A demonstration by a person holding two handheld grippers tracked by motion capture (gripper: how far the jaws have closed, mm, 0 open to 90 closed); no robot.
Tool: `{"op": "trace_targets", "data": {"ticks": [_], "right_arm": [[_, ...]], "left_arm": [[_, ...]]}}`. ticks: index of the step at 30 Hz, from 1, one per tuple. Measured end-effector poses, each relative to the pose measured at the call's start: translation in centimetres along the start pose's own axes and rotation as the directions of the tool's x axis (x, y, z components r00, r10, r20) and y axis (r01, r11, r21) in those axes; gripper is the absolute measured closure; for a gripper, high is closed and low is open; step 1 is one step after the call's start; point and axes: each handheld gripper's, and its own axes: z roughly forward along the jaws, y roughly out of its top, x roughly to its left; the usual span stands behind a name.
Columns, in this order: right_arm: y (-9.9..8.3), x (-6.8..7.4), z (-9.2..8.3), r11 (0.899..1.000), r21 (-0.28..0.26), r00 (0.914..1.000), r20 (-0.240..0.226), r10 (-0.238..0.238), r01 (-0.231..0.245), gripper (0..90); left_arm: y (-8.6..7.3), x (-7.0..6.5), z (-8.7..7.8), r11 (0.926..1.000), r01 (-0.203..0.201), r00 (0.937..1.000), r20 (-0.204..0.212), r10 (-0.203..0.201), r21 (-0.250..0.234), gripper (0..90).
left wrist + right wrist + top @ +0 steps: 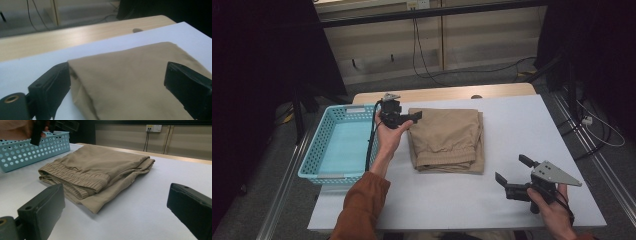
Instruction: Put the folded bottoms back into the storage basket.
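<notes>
The left gripper [404, 119] hangs at the far left corner of the folded khaki trousers [446, 139], its jaws spread wide and holding nothing. In the left gripper view one jaw sits just off the cloth's near corner on the white table [30, 65], and the other hangs over the fabric [130, 75]; whether either jaw touches it I cannot tell. The right gripper [512, 172] is well apart from the trousers, low at the near right of the table [522, 130], jaws also gaping and empty (the grey three-cornered plate rides on top of it). From the right gripper view the trousers [100, 170] lie flat in a neat stack, the gathered elastic waistband [75, 178] turned toward that gripper. The trousers rest near the middle of the table, just right of a pale blue perforated basket [319, 150] at the left edge. A person's left hand [389, 137], in a rust-orange sleeve [362, 205], holds the left gripper between basket and cloth.
</notes>
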Motion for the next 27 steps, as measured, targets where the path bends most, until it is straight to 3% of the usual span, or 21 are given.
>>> {"op": "trace_targets", "data": {"ticks": [1, 2, 3, 4, 7, 11, 15, 17, 18, 20, 24, 27], "right_arm": [[0.0, 0.0, 0.0, 1.0, -0.001, 1.0, -0.002, -0.009, 0.009, 1.6], [0.0, 0.1, -0.1, 1.0, -0.001, 1.0, -0.005, -0.004, 0.004, 1.6], [0.0, 0.1, -0.1, 1.0, 0.001, 0.9999, -0.008, -0.006, 0.006, 1.5], [0.0, 0.1, -0.2, 1.0, 0.0, 0.9999, -0.008, -0.008, 0.008, 1.6], [0.0, 0.1, -0.2, 1.0, -0.001, 0.9999, -0.01, -0.009, 0.009, 1.6], [0.0, 0.1, -0.1, 1.0, 0.003, 0.9999, -0.011, -0.007, 0.008, 1.6], [-0.1, 0.2, -0.1, 1.0, 0.01, 0.9999, -0.01, -0.007, 0.007, 1.6], [-0.1, 0.3, -0.2, 1.0, 0.012, 0.9999, -0.011, -0.009, 0.009, 1.6], [-0.1, 0.3, -0.2, 1.0, 0.011, 0.9999, -0.012, -0.011, 0.011, 1.6], [-0.2, 0.2, -0.2, 1.0, 0.014, 0.9999, -0.013, -0.01, 0.01, 1.6], [-0.2, 0.0, -0.2, 1.0, 0.012, 0.9996, -0.016, 0.022, -0.022, 1.4], [-0.3, -0.1, -0.3, 1.0, 0.016, 0.9997, -0.011, 0.021, -0.02, 1.5]], "left_arm": [[0.0, 0.0, 0.0, 1.0, 0.0, 1.0, 0.0, 0.0, 0.0, 7.5], [-0.2, 0.6, 0.8, 0.9993, 0.027, 0.9994, -0.022, -0.026, 0.026, 8.9], [-0.2, 0.6, 0.8, 0.9993, 0.027, 0.9994, -0.022, -0.026, 0.026, 9.4], [-0.3, 0.9, 1.4, 0.9981, 0.027, 0.9995, -0.019, -0.026, 0.055, 10.1], [-0.4, 1.0, 1.9, 0.9975, 0.032, 0.9992, -0.025, -0.031, 0.063, 14.5], [-0.9, 1.4, 3.2, 0.992, 0.058, 0.9981, -0.026, -0.056, 0.112, 17.5], [-1.5, 2.1, 3.9, 0.9902, 0.083, 0.9965, -0.019, -0.081, 0.112, 17.1], [-1.6, 2.4, 4.1, 0.9892, 0.088, 0.9957, -0.036, -0.085, 0.117, 19.3], [-1.8, 2.8, 4.2, 0.9862, 0.11, 0.9935, -0.044, -0.105, 0.124, 23.5], [-2.0, 3.0, 4.6, 0.9777, 0.14, 0.9887, -0.076, -0.129, 0.157, 22.9], [-2.4, 3.4, 5.0, 0.9709, 0.162, 0.9856, -0.078, -0.15, 0.176, 32.1], [-2.6, 3.4, 5.2, 0.9669, 0.156, 0.9873, -0.065, -0.145, 0.202, 39.1]]}}
